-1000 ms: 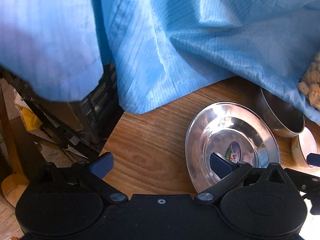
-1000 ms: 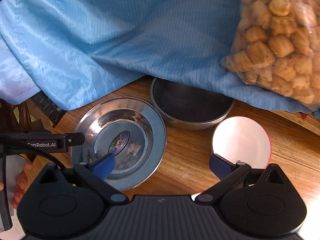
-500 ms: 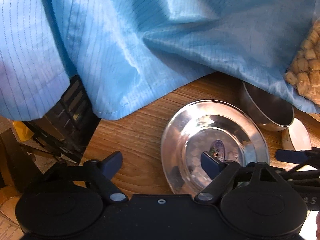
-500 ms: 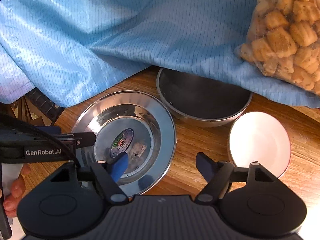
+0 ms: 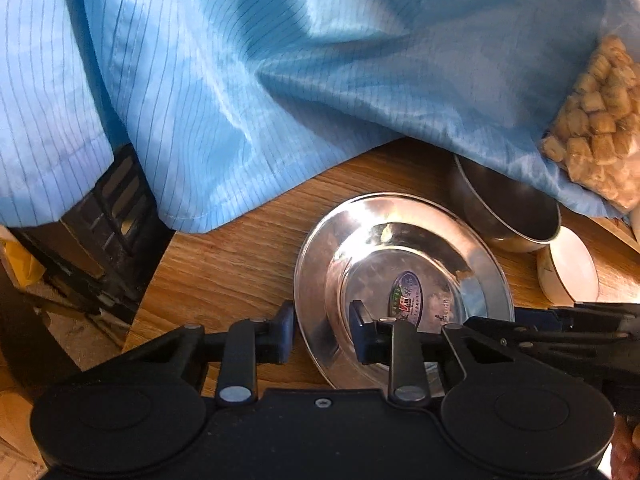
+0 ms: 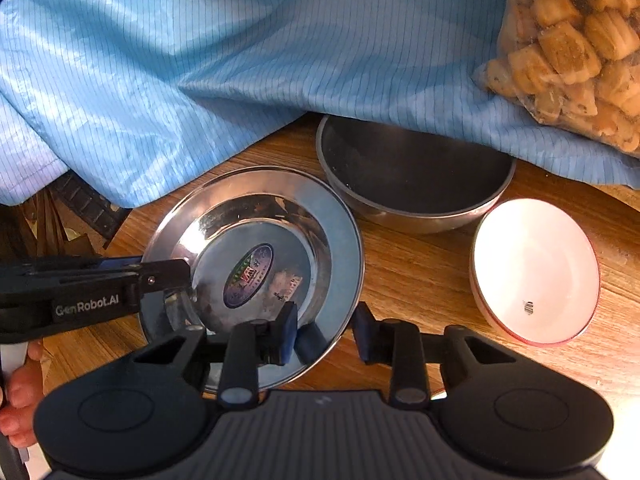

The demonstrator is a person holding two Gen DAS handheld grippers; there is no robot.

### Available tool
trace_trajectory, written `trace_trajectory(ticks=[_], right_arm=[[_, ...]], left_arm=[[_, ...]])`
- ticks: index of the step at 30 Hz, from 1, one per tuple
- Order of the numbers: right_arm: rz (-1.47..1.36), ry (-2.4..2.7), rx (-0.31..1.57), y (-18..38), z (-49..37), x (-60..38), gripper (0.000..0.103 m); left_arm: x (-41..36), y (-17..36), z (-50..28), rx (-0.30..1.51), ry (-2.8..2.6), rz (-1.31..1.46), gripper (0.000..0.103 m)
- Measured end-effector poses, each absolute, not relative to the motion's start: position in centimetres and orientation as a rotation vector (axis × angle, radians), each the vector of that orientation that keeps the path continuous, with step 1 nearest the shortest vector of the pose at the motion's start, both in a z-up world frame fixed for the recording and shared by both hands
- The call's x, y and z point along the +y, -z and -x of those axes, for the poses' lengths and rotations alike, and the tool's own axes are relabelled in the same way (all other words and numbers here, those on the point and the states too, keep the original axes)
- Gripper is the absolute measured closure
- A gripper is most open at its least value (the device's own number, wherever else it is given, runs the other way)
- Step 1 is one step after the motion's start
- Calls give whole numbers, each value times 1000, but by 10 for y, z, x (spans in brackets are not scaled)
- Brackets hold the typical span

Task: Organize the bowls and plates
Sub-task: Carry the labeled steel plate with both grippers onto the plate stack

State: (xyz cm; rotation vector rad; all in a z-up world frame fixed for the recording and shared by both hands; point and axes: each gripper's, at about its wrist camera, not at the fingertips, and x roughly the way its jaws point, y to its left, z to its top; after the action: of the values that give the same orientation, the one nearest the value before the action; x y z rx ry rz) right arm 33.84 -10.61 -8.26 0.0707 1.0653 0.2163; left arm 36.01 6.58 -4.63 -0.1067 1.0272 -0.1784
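Brown wood-grain table (image 5: 240,264) in warm, bright light, glare at right. Pale-blue pinstriped fabric (image 6: 240,60) drapes over table's far edge. Black slatted crate (image 5: 116,216) past left edge; cluttered floor, yellow scrap (image 5: 20,268) below.

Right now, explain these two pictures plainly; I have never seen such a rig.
No robot here: a person holds a two-finger gripper in each hand, and each picture comes from a camera on one gripper, looking along its fingers. On the wooden table lie a shiny round steel plate, a deep steel bowl, a white red-rimmed bowl, a blue striped cloth and a clear bag of snack pieces. The left gripper and right gripper have just been closing, the plate's rim between each pair of jaws, not yet pinched.
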Motion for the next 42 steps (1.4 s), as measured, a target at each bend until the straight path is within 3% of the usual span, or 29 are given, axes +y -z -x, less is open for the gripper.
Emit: trace_trajectory(ticks=[24,33,42], right_arm=[[-117,-287,897,29,-247,-116,73],[-140,-293,850,17,-195,-139,73],[-123,-300,925,20,-171,-154,72]], left_arm=[[74,-1,-264,842,244,79,73],[65,-5,-222,827,315,81,73],[49,5,-202,890,359,66,73]])
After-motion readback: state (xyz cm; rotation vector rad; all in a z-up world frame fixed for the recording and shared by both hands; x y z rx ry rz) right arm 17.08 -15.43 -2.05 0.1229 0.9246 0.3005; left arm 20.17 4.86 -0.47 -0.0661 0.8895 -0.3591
